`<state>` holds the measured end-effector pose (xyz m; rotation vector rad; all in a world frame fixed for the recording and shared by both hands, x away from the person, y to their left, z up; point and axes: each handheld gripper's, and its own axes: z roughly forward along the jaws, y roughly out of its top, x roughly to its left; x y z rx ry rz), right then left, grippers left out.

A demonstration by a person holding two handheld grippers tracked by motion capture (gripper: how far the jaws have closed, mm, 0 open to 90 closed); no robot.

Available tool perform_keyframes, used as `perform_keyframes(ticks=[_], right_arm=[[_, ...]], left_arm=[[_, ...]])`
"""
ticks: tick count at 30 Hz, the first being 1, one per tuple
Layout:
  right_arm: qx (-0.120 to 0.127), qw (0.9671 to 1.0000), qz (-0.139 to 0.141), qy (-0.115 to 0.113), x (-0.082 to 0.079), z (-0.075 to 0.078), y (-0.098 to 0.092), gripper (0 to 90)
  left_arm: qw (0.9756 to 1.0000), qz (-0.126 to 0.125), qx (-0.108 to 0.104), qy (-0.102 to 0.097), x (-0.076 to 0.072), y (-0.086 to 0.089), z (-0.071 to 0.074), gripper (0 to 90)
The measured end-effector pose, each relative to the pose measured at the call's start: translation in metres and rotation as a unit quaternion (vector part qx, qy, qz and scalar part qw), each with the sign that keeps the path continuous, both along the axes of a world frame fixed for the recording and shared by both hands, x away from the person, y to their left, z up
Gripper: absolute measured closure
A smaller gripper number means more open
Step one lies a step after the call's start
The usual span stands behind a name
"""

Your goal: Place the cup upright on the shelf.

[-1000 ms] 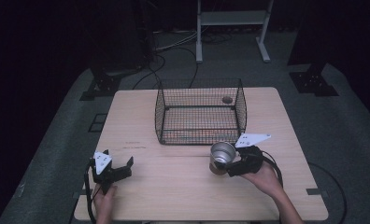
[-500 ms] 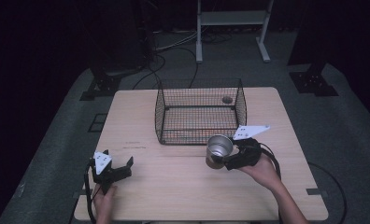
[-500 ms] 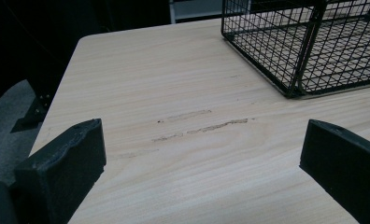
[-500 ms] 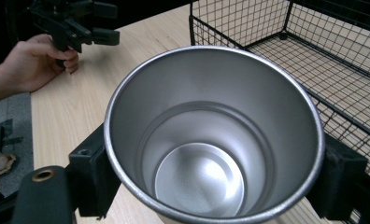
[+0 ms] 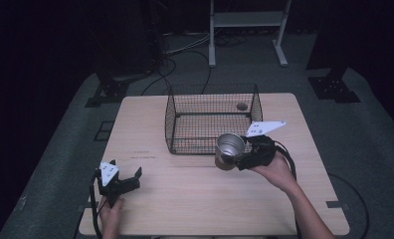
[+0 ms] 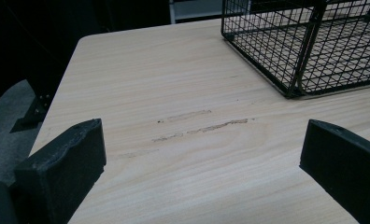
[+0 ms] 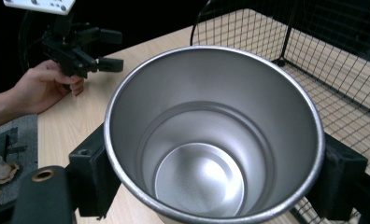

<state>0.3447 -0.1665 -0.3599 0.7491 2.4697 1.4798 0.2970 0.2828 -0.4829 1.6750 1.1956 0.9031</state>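
Steel, plain and unmarked, makes up the cup [image 5: 230,150] clamped in the right gripper [image 5: 242,157]; in the high view it is carried tilted, mouth turned toward the camera, above the table [image 5: 195,209] just in front of the near wall of the wire basket [image 5: 210,119], toward that wall's right end. The right gripper view looks straight down into the cup [image 7: 211,154]: the interior is bare metal with a stepped lower section and a flat round bottom, and nothing lies inside. One black jaw presses the cup's wall at either side, and the basket's mesh [image 7: 332,60] stands close behind and to the right of the rim. The right hand [image 5: 277,172] holds the gripper from the near right side, and the grey three-cornered plate [image 5: 265,128] rides on top. The left gripper [image 5: 130,178] rests low over the table's near left corner, held by the left hand [image 5: 109,211], well apart from the basket and cup. Its jaws stand wide with nothing between them; the left gripper view shows bare light wood [image 6: 183,154] in the gap, marked by a few short scuff streaks [image 6: 202,126], with the basket's corner [image 6: 295,56] beyond at upper right. The basket is black wire, open-topped, set at the middle of the table's far half. A white metal frame [image 5: 247,20] stands on the dark floor beyond the table, and cables [image 5: 180,55] trail across that floor.
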Motion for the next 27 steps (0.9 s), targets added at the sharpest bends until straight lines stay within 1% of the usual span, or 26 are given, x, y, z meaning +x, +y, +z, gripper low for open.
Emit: perform_keyframes(ticks=[5,12,15,19,27], right_arm=[[0.000,1.0000,0.003,-0.002,0.006,0.010,0.004,18.0],[-0.002,1.0000,0.006,-0.001,0.016,0.021,0.011,18.0],[-0.008,0.9999,0.005,-0.003,0.022,0.024,0.014,18.1],[-0.014,0.9999,0.006,-0.001,0.030,0.027,0.018,18.1],[-0.020,0.9998,0.004,0.003,0.046,0.036,0.023,18.1]], left_arm=[[1.0000,0.000,0.001,-0.001,0.000,0.000,0.000,0.0],[1.0000,0.000,-0.001,-0.001,0.000,0.000,0.000,0.0],[1.0000,0.000,-0.001,-0.002,0.000,0.000,0.000,0.0],[1.0000,-0.001,-0.001,-0.002,0.000,0.000,0.000,0.0],[1.0000,-0.001,-0.002,-0.003,0.000,0.001,0.000,0.0]])
